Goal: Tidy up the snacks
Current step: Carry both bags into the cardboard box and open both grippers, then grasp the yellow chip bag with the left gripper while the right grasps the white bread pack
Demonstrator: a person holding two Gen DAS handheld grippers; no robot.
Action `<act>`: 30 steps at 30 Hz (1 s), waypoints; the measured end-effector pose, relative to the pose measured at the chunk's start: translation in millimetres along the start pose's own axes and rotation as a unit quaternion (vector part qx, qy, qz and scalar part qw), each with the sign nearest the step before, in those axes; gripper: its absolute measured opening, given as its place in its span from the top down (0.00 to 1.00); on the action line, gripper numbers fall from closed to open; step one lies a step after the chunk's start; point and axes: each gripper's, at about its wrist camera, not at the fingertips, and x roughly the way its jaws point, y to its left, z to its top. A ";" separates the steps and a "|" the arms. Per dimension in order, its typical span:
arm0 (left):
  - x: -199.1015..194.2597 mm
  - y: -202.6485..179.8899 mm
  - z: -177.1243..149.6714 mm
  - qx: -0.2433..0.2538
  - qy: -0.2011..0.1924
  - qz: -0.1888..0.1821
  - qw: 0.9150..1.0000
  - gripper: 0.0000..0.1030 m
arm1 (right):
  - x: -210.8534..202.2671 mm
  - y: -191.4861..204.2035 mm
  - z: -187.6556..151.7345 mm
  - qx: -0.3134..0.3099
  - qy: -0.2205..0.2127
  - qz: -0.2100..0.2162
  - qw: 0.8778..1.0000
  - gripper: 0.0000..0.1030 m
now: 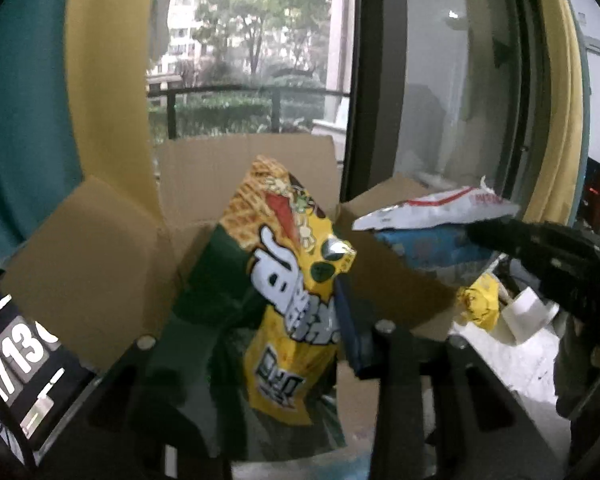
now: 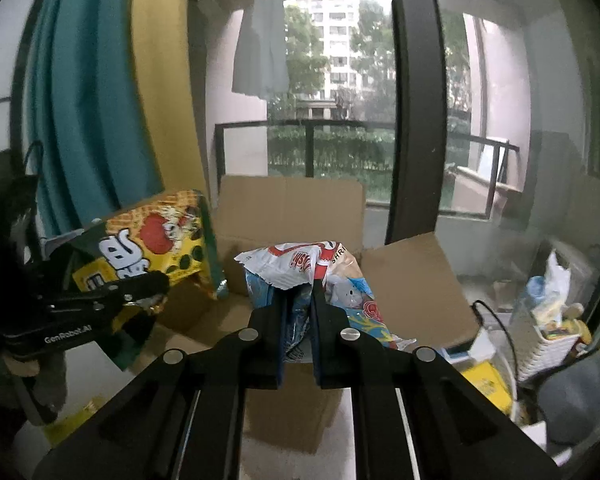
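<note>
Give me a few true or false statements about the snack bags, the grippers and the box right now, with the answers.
1. The left gripper holds a yellow and green snack bag. True.
2. The right gripper is empty. False: it is shut on a white and blue snack bag.
3. The cardboard box has its flaps open. True.
4. The box stands in front of a brick wall. False: a glass door to a balcony is behind it.

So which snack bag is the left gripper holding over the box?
The yellow-and-green bag, clamped in the left gripper. The white-and-blue bag is in the right gripper.
</note>
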 end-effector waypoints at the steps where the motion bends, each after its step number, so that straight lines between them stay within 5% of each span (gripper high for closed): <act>1: 4.2 -2.1 2.4 -0.001 0.011 0.002 1.000 0.59 | 7.1 0.0 -1.1 0.002 0.009 -0.002 1.000 0.88; 3: 15.4 1.9 4.2 -0.009 0.032 0.007 0.999 0.47 | 22.0 -2.2 -3.3 0.010 0.031 -0.004 0.999 0.82; 5: 11.8 5.1 3.4 -0.019 0.029 0.004 0.999 0.34 | 24.5 -4.0 -6.5 0.019 0.037 -0.008 0.999 0.49; 6: 4.9 5.3 2.4 -0.020 0.025 -0.001 0.999 0.29 | 21.6 -5.5 -7.9 0.025 0.036 -0.005 0.999 0.43; 21: -98.7 -5.6 -29.3 -0.027 0.000 0.005 1.000 0.16 | -58.2 1.7 -43.4 0.059 0.049 -0.002 0.997 0.41; 30: -128.0 -3.3 -85.5 -0.054 0.045 0.017 0.997 0.14 | -83.5 5.7 -86.1 0.081 0.077 0.002 0.994 0.33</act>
